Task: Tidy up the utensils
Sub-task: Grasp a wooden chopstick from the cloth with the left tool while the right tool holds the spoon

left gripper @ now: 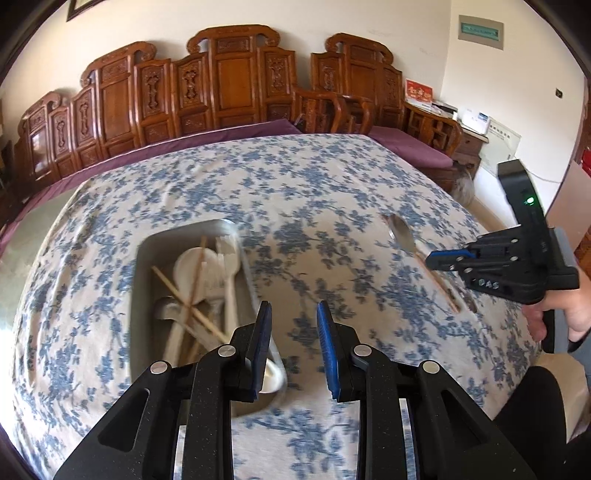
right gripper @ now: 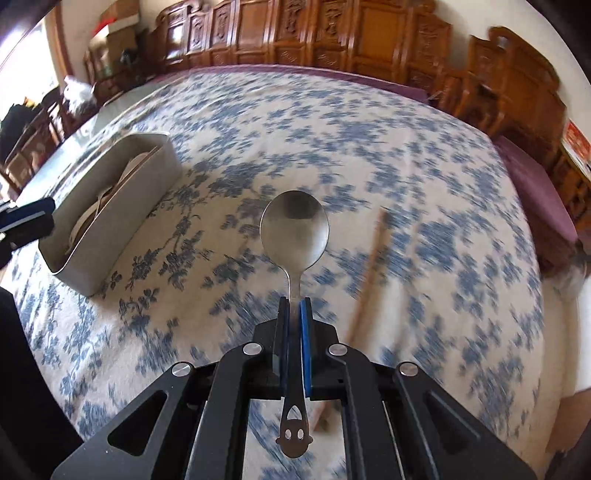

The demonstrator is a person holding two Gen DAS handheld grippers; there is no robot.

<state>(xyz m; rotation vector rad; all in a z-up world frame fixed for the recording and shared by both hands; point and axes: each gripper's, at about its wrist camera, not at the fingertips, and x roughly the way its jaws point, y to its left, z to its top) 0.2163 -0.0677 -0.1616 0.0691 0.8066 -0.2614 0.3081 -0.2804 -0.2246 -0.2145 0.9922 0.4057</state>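
Spoon [right gripper: 294, 225] clamped in right gripper [right gripper: 294, 306], right of tray [right gripper: 122, 206]; left gripper [left gripper: 293, 314] gapes beside tray, holding nothing.

The left wrist view looks forward along its own jaws and down, from close above the table [left gripper: 332, 177], toward the carved wooden screen [left gripper: 229, 81] at the far side; the tray [left gripper: 144, 258] lies just under it, at the left. The right wrist view looks the same general way from more to the right, low over the cloth; here the tray [right gripper: 122, 243] is seen from the side, at the left. Both views share the flowered cloth, the tray and the screen [right gripper: 332, 33]; the left view shows the right gripper [left gripper: 430, 260] at its right edge.
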